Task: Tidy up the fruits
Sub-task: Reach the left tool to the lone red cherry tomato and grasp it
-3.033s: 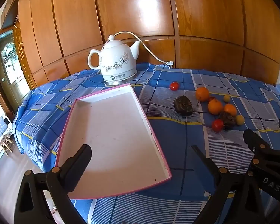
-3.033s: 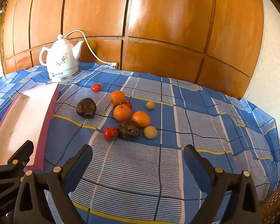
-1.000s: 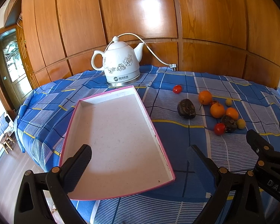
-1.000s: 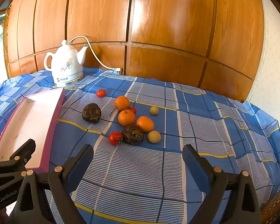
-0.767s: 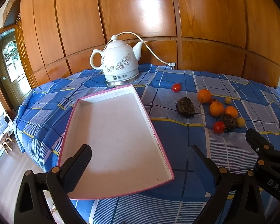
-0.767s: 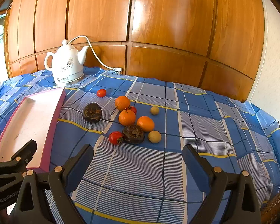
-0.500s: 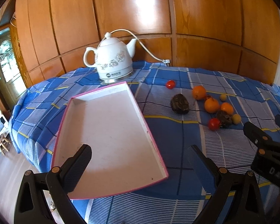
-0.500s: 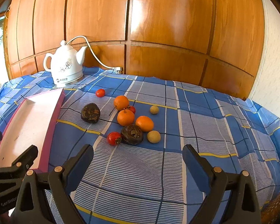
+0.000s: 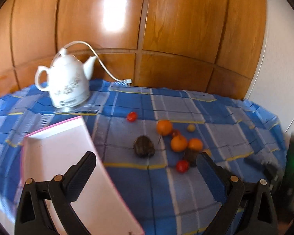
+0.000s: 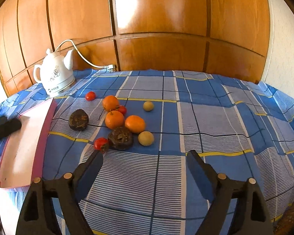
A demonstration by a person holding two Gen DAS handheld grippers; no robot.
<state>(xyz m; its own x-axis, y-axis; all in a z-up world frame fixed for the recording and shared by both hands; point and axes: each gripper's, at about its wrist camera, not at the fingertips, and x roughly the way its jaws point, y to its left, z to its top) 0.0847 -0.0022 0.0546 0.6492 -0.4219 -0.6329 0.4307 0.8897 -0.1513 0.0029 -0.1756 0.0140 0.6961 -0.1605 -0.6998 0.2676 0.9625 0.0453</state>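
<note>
In the right wrist view the right hand-held gripper [image 10: 145, 157] sits at the bottom centre of the frame with its jaws apart; they have just been closing a little, with only bare cloth between them. Just above its left fingertip lie a red tomato [image 10: 101, 143] and a dark wrinkled fruit [image 10: 120, 137], part of a cluster at centre frame with three oranges [image 10: 114, 119] and a pale round fruit [image 10: 146, 138]. All rest on the blue checked surface [image 10: 215, 117]. A pink-rimmed tray [image 10: 46, 121] lies at the left edge, a white kettle [image 10: 55, 76] at upper left. In the blurred left wrist view the left hand-held gripper [image 9: 147, 162] also stands apart and empty, its left finger over the tray.
</note>
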